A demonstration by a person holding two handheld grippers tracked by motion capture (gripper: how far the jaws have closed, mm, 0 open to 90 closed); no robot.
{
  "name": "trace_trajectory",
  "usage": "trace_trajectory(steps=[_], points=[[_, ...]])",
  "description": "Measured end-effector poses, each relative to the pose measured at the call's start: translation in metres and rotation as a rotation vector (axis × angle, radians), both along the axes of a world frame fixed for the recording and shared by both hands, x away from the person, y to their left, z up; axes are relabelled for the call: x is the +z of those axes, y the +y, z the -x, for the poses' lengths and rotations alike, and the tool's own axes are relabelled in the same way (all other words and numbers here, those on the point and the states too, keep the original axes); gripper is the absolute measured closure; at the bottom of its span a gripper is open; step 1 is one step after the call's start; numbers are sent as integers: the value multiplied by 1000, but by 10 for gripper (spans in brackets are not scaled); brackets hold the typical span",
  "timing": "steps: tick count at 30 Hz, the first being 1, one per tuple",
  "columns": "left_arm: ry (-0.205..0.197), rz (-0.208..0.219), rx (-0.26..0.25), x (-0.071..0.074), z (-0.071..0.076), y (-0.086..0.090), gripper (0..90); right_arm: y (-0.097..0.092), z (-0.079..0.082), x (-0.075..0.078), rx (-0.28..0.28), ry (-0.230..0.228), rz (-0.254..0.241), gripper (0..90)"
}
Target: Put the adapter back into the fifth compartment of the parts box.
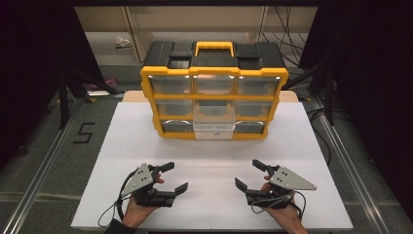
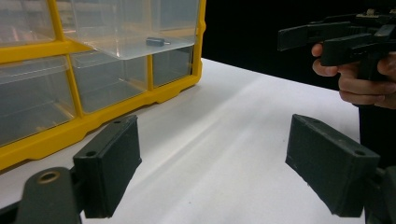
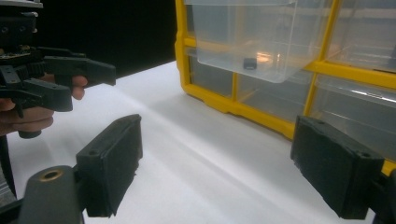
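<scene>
Drawer (image 1: 213,122), clear plastic, pulled out from the middle column of the yellow-and-black organizer (image 1: 214,73), which stands at the far side of the white table (image 1: 146,146); the neighbouring drawers sit flush in their frame.

High view: shows the whole cabinet with its yellow handle (image 1: 214,47) on top, and both grippers low on the near half of the table, well apart from the cabinet and from each other. Left gripper (image 1: 170,178) and right gripper (image 1: 251,175) each rest in a hand, jaws spread, nothing between them.

Left gripper view: shows the drawer (image 2: 126,28) from below and from the side, with one small dark item (image 2: 155,41) lying on its floor (a detail too small to pick out from above). The right gripper (image 2: 327,37) shows at the upper right, cut off by the frame edge.

Right gripper view: the same drawer (image 3: 252,37) and dark item (image 3: 250,63), seen through the clear wall; glare beside the item blurs its shape, so its kind cannot be told. Left gripper (image 3: 70,81) at the left edge, partly cut off.
</scene>
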State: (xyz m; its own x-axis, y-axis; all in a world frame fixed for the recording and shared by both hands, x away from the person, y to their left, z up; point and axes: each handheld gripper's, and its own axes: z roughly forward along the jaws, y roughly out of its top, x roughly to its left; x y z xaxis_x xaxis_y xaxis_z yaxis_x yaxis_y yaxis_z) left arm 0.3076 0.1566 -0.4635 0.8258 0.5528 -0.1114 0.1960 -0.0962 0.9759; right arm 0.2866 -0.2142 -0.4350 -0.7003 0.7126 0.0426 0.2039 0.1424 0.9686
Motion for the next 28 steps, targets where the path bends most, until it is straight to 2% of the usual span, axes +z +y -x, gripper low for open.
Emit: trace_trajectory(steps=[9, 28], points=[[1, 0, 1, 0, 0, 0, 171, -5, 4, -4, -16, 4, -6, 175], [2, 0, -1, 0, -1, -1, 171, -7, -1, -9, -28, 13, 0, 171]])
